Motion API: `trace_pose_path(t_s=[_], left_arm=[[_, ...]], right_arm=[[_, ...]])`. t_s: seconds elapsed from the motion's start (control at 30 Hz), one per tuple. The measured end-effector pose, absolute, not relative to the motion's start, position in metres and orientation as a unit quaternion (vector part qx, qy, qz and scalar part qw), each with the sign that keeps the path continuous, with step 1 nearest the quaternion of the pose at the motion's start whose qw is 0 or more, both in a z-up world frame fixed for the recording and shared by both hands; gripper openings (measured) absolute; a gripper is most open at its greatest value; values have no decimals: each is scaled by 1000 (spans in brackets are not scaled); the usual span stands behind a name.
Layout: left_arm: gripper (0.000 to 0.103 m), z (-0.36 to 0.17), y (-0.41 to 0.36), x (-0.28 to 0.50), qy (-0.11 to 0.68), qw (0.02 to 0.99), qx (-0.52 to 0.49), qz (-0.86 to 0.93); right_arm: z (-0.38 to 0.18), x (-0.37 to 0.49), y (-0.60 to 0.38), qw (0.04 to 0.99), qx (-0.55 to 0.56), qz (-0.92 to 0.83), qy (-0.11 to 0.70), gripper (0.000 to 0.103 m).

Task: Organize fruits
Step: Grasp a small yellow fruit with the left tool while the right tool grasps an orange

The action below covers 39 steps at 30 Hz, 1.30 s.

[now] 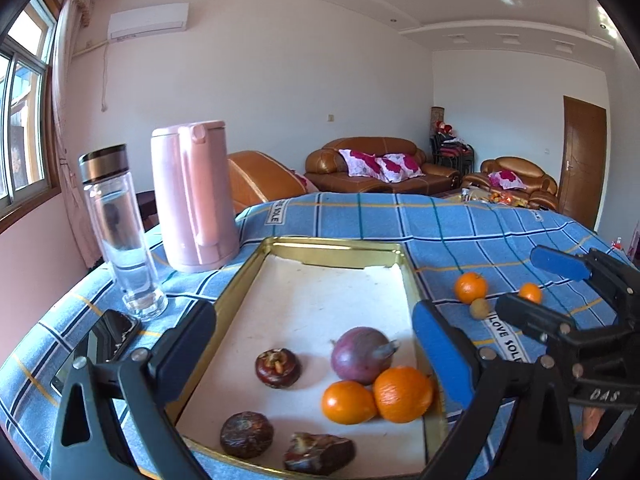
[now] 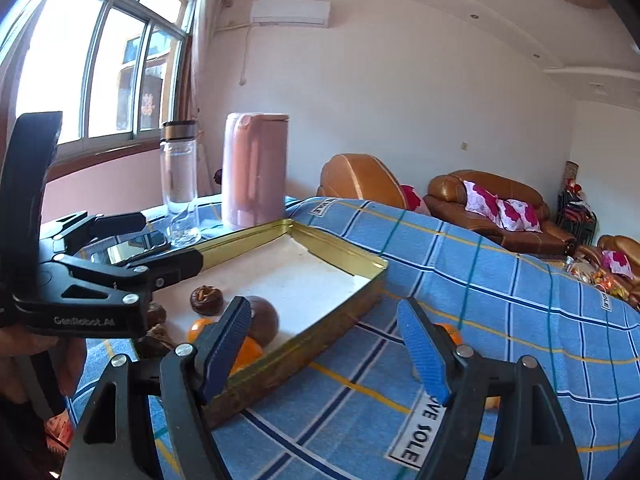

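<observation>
A gold metal tray (image 1: 334, 245) lined with white paper lies on the blue plaid cloth. In it sit two oranges (image 1: 402, 394), a purple passion fruit (image 1: 362, 354) and three dark brown fruits (image 1: 277, 368). My left gripper (image 1: 316, 354) is open and empty above the tray's near end. To the right of the tray on the cloth lie two small oranges (image 1: 471, 287) and a small tan fruit (image 1: 479, 308). My right gripper (image 2: 326, 344) is open and empty beside the tray's right wall (image 2: 320, 340); it also shows in the left wrist view (image 1: 536, 288). One orange (image 2: 450, 332) peeks behind its right finger.
A pink kettle (image 1: 194, 196) and a clear glass bottle (image 1: 120, 232) stand at the tray's far left. A black phone (image 1: 102, 340) lies left of the tray. Brown sofas (image 1: 380, 164) stand beyond the table's far edge.
</observation>
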<state>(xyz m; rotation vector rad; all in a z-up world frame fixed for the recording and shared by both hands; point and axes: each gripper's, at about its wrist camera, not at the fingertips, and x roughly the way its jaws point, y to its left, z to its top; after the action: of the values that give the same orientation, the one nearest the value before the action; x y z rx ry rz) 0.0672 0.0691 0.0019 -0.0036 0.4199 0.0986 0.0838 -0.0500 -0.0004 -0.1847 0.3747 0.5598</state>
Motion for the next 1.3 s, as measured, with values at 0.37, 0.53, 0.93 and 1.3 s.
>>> trace_pose_path(t_s=[0.37,0.53,0.93,1.3], left_arm=[[101,6,-22,103,219,974,41,-34],[101,-6,-49,124,244,967,51,-48],[96,-35,-75,165,296,951,63,-59],[75,-56,-84,198,364,925,39,-98]], right_arm=[[-10,142,-155,965,-19,115,236,77],[-29,159,-173,958,-2,94,270,74],[-54,188,-178,926,23,124,355,58],[-69,201,-186,901,66,150,401,45]])
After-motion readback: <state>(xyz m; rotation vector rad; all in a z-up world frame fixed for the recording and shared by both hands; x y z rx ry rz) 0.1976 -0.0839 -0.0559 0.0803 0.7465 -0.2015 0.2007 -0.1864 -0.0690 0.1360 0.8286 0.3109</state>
